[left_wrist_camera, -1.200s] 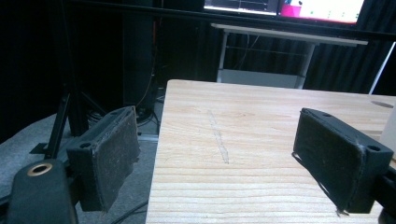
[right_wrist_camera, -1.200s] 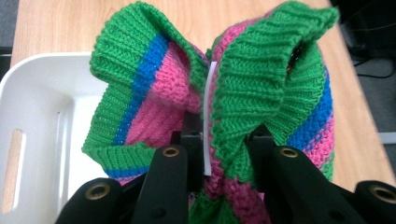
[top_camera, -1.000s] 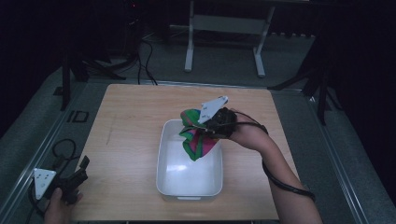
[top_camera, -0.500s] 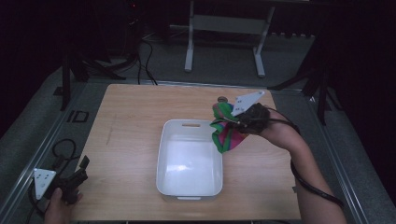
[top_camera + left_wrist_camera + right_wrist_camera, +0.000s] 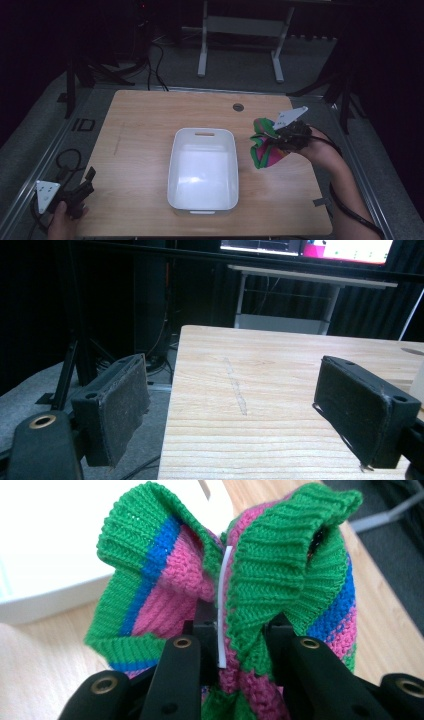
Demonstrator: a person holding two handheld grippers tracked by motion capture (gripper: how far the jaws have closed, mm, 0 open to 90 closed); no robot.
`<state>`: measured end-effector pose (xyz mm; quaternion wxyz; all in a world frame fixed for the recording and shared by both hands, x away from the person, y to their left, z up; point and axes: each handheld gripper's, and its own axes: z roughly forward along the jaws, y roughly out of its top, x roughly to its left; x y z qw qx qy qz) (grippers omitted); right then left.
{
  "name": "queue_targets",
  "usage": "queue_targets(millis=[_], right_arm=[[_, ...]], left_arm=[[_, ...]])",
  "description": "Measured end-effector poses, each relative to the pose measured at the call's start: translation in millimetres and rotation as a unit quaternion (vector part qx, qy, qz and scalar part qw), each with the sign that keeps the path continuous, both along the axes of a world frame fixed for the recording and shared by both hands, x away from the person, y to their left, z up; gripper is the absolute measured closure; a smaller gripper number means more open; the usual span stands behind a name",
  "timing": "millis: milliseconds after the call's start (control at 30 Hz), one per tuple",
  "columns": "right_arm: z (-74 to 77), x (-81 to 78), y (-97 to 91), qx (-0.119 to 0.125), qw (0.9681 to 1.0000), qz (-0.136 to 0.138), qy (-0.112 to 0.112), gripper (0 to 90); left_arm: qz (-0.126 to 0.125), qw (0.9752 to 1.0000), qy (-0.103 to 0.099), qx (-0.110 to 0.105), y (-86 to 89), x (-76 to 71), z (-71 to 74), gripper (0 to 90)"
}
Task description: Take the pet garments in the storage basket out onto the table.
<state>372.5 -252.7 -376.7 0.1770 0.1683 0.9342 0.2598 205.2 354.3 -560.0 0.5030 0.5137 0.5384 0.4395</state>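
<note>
Two grippers are seen in the high view. At the table's [image 5: 150, 125] near left corner, the left gripper [image 5: 82, 187] is held low in a hand [image 5: 62, 222], just off the edge; its position is unchanged from the earlier frames. In the left gripper view its jaws are seen wide apart, with nothing between them, above the bare wood. At centre, the white bin [image 5: 202, 170] stands on the table and is now empty. To its right, the right gripper [image 5: 280, 140] is clamped on a knit cloth [image 5: 265, 150] striped green, pink and blue. A second ago the cloth was held over the bin's far right corner; it has since been carried rightward and is now held clear of the bin, beside its right wall, above the table's right side. In the right gripper view, the cloth [image 5: 260, 585] is seen bunched between the jaws, with a thin white strip [image 5: 223, 610] in the fold.
</note>
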Motion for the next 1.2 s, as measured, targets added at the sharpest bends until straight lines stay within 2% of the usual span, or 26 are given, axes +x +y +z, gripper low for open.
queue_targets(millis=[167, 367, 600, 700, 800, 900, 1000, 1200], right_arm=[[-27.6, 6.6, -5.5, 0.015, 0.9996, -0.019, 0.016, 75.1], [-69.7, 16.3, -6.2, 0.030, 0.9980, -0.047, 0.031, 74.9], [-117.1, 23.5, -4.1, 0.025, 0.9957, -0.065, 0.061, 74.8], [-131.0, 26.4, -5.6, 0.032, 0.9945, -0.073, 0.068, 74.4], [-145.0, 28.7, -2.8, 0.029, 0.9937, -0.078, 0.075, 74.3], [-153.5, 28.8, 1.2, 0.031, 0.9935, -0.083, 0.072, 74.1], [-154.8, 30.4, 2.1, 0.038, 0.9929, -0.089, 0.069, 73.8], [-153.0, 35.4, 6.8, 0.028, 0.9928, -0.095, 0.067, 71.4]], left_arm=[[-0.001, 1.0000, -0.001, 0.001, -0.2, 0.2, 0.0, 14.8], [-0.001, 1.0000, -0.001, 0.001, -0.3, 0.1, 0.0, 14.8], [-0.002, 1.0000, -0.001, 0.002, -0.5, 0.0, 0.1, 14.8], [-0.001, 1.0000, -0.001, 0.002, -0.6, -0.1, 0.1, 14.7], [-0.001, 1.0000, -0.001, 0.003, -0.7, 0.0, 0.1, 14.8], [-0.002, 1.0000, 0.000, 0.004, -0.9, -0.1, 0.1, 14.8], [-0.002, 1.0000, 0.000, 0.005, -0.8, -0.1, 0.1, 14.8], [-0.002, 1.0000, 0.000, 0.003, -0.8, -0.2, 0.1, 14.8]])
